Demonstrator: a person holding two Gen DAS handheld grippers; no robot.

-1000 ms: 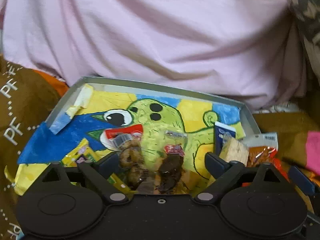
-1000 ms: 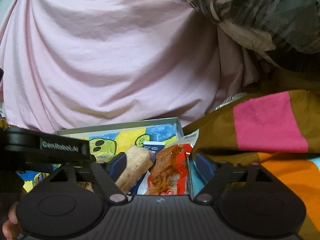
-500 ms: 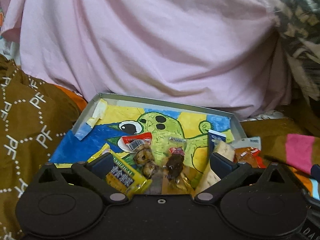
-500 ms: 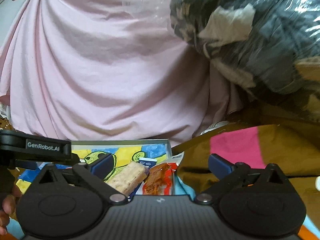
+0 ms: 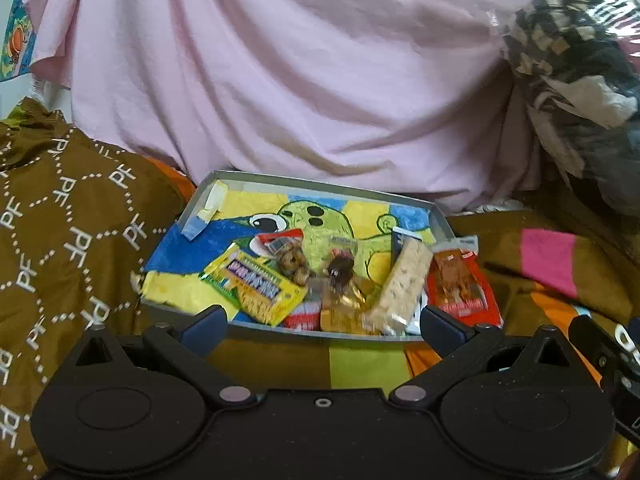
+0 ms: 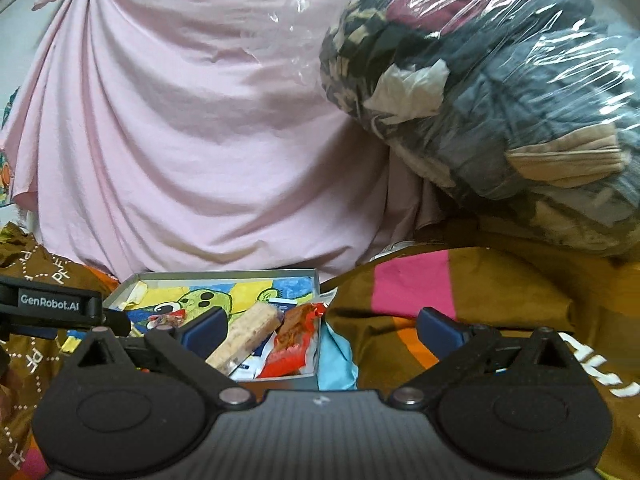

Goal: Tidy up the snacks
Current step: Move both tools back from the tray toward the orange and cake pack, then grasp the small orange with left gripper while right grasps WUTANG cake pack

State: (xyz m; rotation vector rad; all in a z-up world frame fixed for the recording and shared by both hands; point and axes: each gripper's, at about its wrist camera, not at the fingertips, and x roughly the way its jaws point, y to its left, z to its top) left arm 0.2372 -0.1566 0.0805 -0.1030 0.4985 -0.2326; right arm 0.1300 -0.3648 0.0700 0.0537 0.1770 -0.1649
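Both my grippers stand spread wide with nothing between the fingers, the left gripper [image 5: 322,322] low in its frame just short of the tray [image 5: 438,220], the right gripper [image 6: 320,330] over the tray's right end. Snacks crowd the tray's near edge at lower centre: yellow packet [image 5: 252,286], pale bar [image 5: 404,284], red packet [image 5: 464,288]. I'd judge the job nearly done; any further pick should take one packet squarely without dragging its neighbours.
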